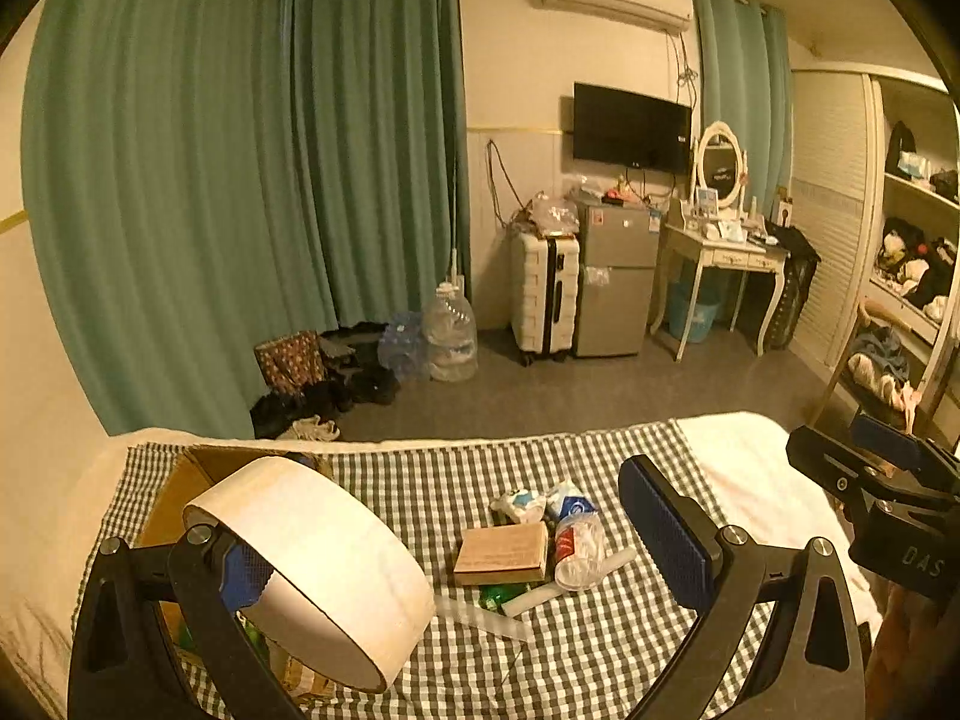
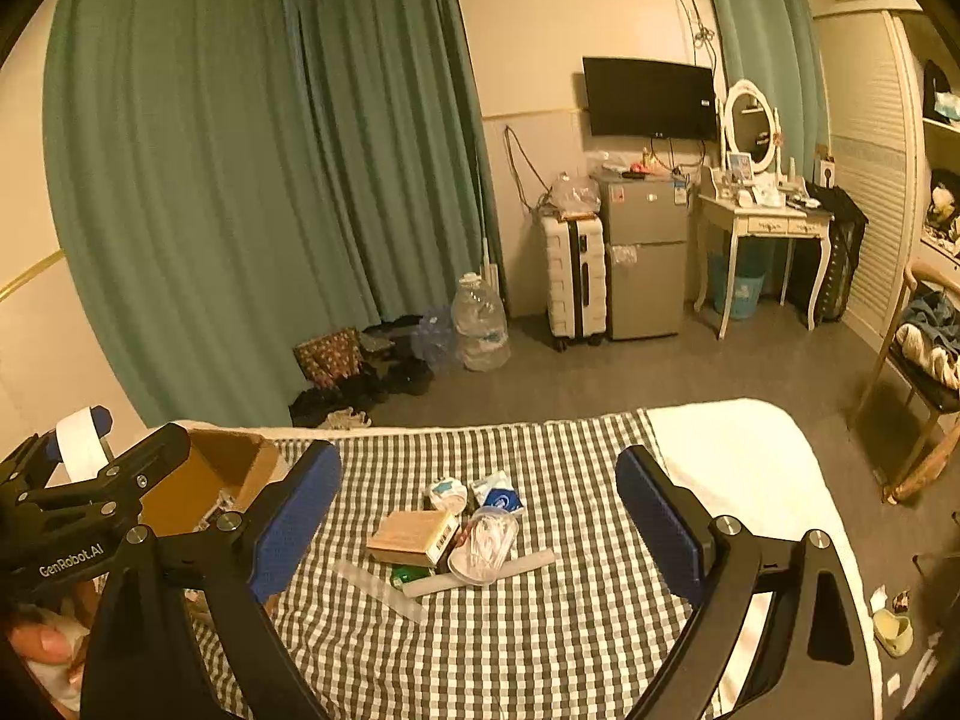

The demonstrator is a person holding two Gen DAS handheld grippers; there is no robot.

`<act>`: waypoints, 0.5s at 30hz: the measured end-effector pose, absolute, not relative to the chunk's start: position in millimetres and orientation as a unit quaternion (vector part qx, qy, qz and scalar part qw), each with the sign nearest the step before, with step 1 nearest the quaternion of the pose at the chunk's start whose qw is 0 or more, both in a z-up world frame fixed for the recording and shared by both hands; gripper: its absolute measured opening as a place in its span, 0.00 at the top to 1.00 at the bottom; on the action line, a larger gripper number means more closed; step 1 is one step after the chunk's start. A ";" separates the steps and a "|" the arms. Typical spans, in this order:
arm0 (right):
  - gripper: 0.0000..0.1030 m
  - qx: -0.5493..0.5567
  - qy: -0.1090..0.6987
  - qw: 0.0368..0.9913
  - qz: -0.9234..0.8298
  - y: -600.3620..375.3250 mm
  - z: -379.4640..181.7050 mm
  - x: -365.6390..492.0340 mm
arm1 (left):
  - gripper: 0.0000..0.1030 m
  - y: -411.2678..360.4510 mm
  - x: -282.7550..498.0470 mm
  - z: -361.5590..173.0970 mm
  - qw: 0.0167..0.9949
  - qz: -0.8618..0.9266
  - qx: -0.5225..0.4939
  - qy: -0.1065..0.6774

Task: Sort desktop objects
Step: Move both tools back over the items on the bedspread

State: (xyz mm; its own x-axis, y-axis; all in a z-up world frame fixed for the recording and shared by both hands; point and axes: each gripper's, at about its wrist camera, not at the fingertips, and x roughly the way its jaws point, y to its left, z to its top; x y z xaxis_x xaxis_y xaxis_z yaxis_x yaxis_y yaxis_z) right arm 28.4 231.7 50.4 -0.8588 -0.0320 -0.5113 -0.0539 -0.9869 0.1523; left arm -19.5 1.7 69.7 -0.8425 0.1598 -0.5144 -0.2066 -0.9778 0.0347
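My left gripper (image 1: 480,480) stands open, and a wide roll of pale tape (image 1: 312,564) hangs looped over its left finger. The roll hovers over an open cardboard box (image 1: 174,492) at the left of the checked cloth (image 1: 420,480). My right gripper (image 2: 480,456) is open with nothing between its blue pads. Ahead of both lies a pile: a brown box (image 2: 414,534), a crushed clear bottle (image 1: 579,546), two tissue packs (image 2: 447,492), a white tube (image 2: 480,576), a green item (image 2: 408,576) and a clear strip (image 2: 384,591).
The cloth covers a bed whose white sheet (image 2: 732,456) shows on the right. A wooden chair (image 2: 924,372) stands beside the bed. Across the floor are a water jug (image 2: 480,324), a suitcase (image 2: 573,276), a small fridge and a dressing table.
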 end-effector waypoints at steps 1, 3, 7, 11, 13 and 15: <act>0.09 -0.269 0.082 0.006 0.960 232.3 46.9 25.5 | 0.00 1.5 -21.4 65.5 0.096 0.958 -0.267 0.045; 0.09 -0.277 0.085 0.007 0.957 232.8 38.3 17.5 | 0.00 3.8 -28.3 56.1 0.098 0.956 -0.273 0.048; 0.09 -0.296 0.090 0.011 0.951 234.1 18.5 0.6 | 0.00 8.4 -41.7 36.5 0.103 0.951 -0.288 0.054; 0.09 -0.317 0.095 0.017 0.943 239.2 -4.1 -15.4 | 0.00 13.0 -57.7 14.1 0.110 0.944 -0.304 0.060; 0.09 -0.326 0.092 0.019 0.941 239.8 -14.1 -21.6 | 0.00 12.9 -65.9 1.9 0.106 0.943 -0.310 0.063; 0.09 -0.337 0.087 0.022 0.937 241.1 -27.7 -27.9 | 0.00 14.4 -76.8 -10.7 0.099 0.941 -0.318 0.058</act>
State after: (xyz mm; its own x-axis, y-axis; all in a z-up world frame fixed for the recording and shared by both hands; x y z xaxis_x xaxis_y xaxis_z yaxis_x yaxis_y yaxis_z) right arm -27.9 241.1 -27.7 -0.7718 -0.0171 -0.6356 -0.1006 -0.9838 0.1487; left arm -76.8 14.4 -10.7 -0.7783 0.1489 -0.6099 -0.2229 -0.9737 0.0468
